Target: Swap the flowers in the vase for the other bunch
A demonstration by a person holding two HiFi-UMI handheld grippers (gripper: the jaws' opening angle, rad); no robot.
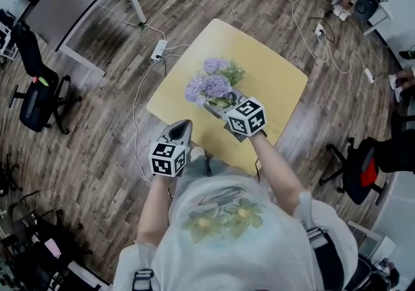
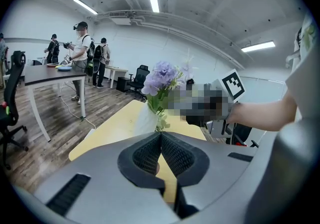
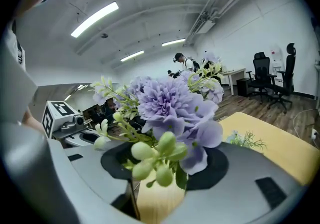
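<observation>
Two grippers at a yellow table, lilac bunch between the right one's open jaws

On the right gripper (image 1: 220, 105) the jaws are spread wide, one on each side of the lilac flowers (image 3: 172, 103), and the pads do not press on stem or bloom. Seen along these jaws, the large purple head fills the gap just ahead of the tips. A cluster of green buds (image 3: 155, 160) hangs low in the gap, nearer the camera.

On the left gripper (image 2: 161, 137) the jaws are pressed together, ribbed pads meeting along one line, with nothing between them. It is held over the near edge of the table (image 1: 272, 69), to the left of the right gripper and apart from the bunch.

Looking along the left gripper, the flowers stand upright in a white vase (image 2: 141, 120), ahead and slightly left of its closed tips. The right gripper comes in from the right side of that view, level with the stems above the vase mouth. Vase and bunch stand on the table top ahead of both grippers.

Beyond the right-hand jaw of the right gripper a small pale sprig (image 3: 246, 140) lies on the yellow surface. Whether it belongs to a second bunch cannot be told. Far off to the left of the left gripper, several people (image 2: 80, 43) stand by a dark desk (image 2: 45, 73).
</observation>
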